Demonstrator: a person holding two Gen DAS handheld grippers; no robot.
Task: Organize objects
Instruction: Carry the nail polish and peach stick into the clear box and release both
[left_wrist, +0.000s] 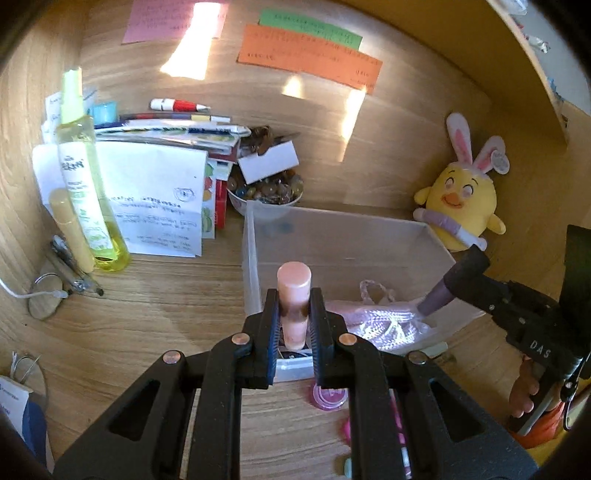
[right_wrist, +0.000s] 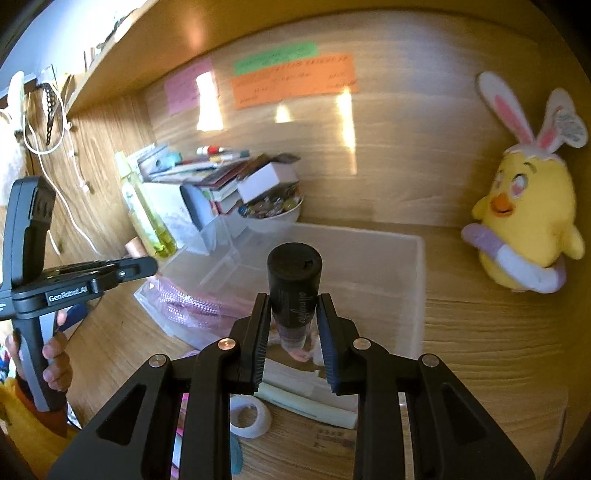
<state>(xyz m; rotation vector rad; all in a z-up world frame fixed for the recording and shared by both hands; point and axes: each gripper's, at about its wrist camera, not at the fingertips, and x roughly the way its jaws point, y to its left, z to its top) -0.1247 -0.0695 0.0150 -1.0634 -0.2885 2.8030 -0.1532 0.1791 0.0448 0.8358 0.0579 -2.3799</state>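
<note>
The left gripper (left_wrist: 293, 325) pinches an upright pink tube (left_wrist: 293, 306) at the near wall of the clear plastic bin (left_wrist: 343, 236). The right gripper (right_wrist: 293, 328) clamps a black-capped tube (right_wrist: 294, 291) over that bin. Only the right view shows the white tape roll (right_wrist: 248, 415) on the table (right_wrist: 480, 350) before the bin.

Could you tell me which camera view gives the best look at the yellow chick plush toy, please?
The right wrist view: the chick plush is large there, with its face, bunny ears and purple-and-white ring all clear of other things. In the left wrist view it sits smaller near the right edge, and the right gripper's fingers cross just below it.
</note>
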